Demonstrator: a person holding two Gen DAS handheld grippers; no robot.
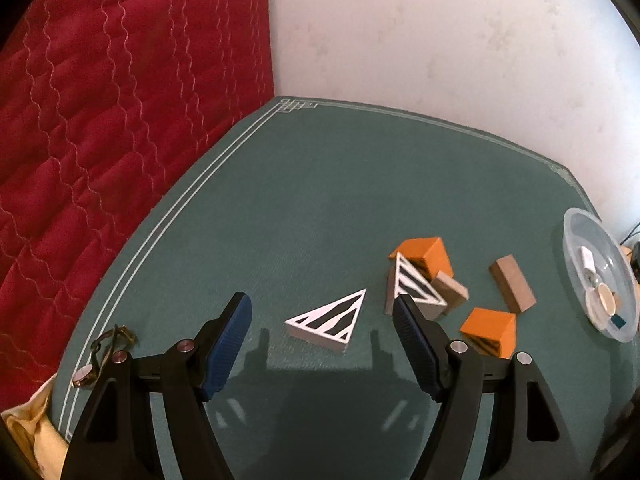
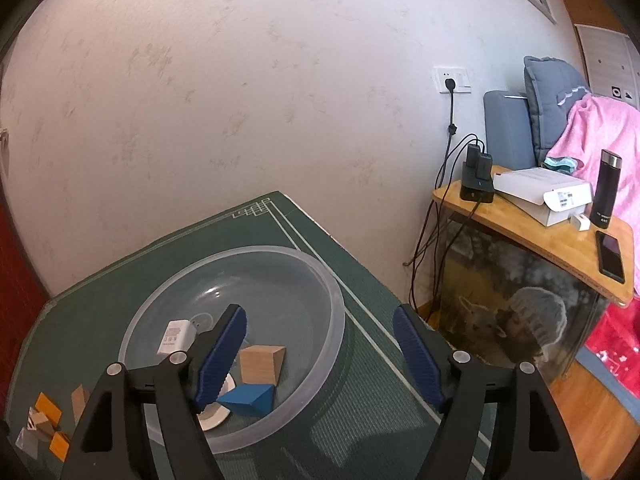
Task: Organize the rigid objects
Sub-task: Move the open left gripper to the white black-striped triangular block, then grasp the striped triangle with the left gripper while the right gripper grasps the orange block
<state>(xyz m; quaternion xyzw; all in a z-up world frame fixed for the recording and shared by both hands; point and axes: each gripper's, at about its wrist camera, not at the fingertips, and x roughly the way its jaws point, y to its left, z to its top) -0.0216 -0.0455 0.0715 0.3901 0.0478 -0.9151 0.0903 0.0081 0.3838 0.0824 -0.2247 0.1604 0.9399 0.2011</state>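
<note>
Green bench (image 1: 280,208) first, then the clear bowl (image 2: 336,320) at its right edge, holding a wooden block (image 2: 262,364), a blue wedge (image 2: 250,398) and perhaps a charger. Right tongs (image 2: 320,356) spread above it, empty. Left tongs (image 1: 322,334) spread, straddling the striped triangle (image 1: 330,322).

A red quilted cover (image 1: 120,100) hangs left of the left claw, along the worktop's (image 1: 300,200) edge. A wristwatch (image 1: 102,356) lies just left of that claw's left finger. Right of the right claw stands a wooden side table (image 2: 560,236) carrying a black charger (image 2: 477,178), a white box (image 2: 544,192), a dark flask (image 2: 606,188) and a phone (image 2: 610,256). Beyond it lie grey cushions (image 2: 548,112) and a pink blanket (image 2: 600,140).
</note>
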